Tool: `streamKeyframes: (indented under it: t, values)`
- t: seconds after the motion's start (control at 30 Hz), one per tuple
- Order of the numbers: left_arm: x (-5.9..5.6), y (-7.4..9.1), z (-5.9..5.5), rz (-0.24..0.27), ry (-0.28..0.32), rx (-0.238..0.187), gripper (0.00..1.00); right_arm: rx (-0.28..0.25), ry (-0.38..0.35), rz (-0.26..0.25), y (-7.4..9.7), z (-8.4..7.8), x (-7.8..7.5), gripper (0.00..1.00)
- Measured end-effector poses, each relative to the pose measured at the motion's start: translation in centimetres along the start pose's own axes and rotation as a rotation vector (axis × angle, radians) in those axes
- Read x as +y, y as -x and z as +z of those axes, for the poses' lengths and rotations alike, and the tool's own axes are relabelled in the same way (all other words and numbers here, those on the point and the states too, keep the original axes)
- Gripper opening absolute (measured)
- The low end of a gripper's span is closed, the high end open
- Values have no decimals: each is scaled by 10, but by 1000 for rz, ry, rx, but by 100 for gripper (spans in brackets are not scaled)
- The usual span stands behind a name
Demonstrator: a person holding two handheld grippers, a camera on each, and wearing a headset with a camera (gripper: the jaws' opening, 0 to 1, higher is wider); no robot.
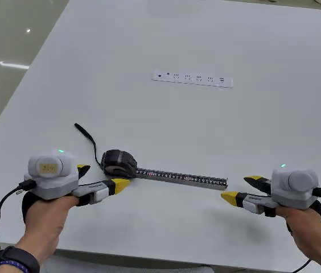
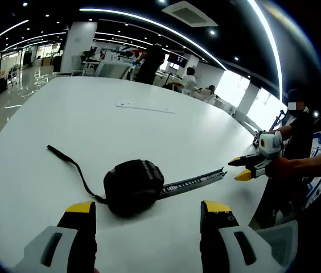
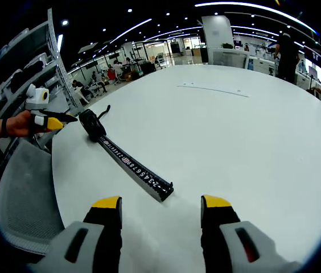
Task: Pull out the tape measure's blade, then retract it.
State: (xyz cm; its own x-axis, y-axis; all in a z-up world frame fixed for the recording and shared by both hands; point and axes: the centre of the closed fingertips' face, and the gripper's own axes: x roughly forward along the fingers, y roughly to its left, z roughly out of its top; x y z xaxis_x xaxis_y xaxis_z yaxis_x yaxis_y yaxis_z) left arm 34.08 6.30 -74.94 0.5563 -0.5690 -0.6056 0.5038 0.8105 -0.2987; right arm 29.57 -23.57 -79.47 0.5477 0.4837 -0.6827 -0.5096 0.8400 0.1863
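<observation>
The left gripper (image 2: 149, 207) has its fingers (image 2: 79, 227) spread wide and grips nothing. Just ahead of their yellow tips, in line with the gap between them, the black tape case (image 2: 133, 185) lies on its side on the white desk (image 1: 263, 114). In the head view one tip sits right beside the case's near edge; whether it touches cannot be told. From the case's far side a black strap (image 2: 69, 162) trails away over the desk, out beyond the left finger. From the other side the blade (image 2: 192, 183) runs out flat on the desk, past the right finger's line and on toward the right gripper (image 2: 237, 169).

That gripper's own fingers (image 3: 106, 227) are also wide apart and hold nothing. The blade's hooked end lies just ahead of their tips, a little toward the left one, near them but clear of both. From there the blade stretches away ahead and to the left, numbers up, as far as the case, with the left gripper close behind it.

A left hand (image 1: 46, 219) and a right hand (image 1: 308, 227) hold the grippers near the desk's front edge, a cable hanging from each.

Well beyond both pairs of fingers, far across the desk, a white power strip (image 1: 192, 78) lies flat. Off to the left of the right fingers, past the desk's edge, stands a grey mesh chair (image 3: 24, 199).
</observation>
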Motion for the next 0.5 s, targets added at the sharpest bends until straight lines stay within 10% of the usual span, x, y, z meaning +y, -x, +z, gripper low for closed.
streamKeyframes:
  t: [0.5]
  values:
    - [5, -21, 17, 19, 1, 23, 72, 146, 221, 93, -24, -12, 1, 52]
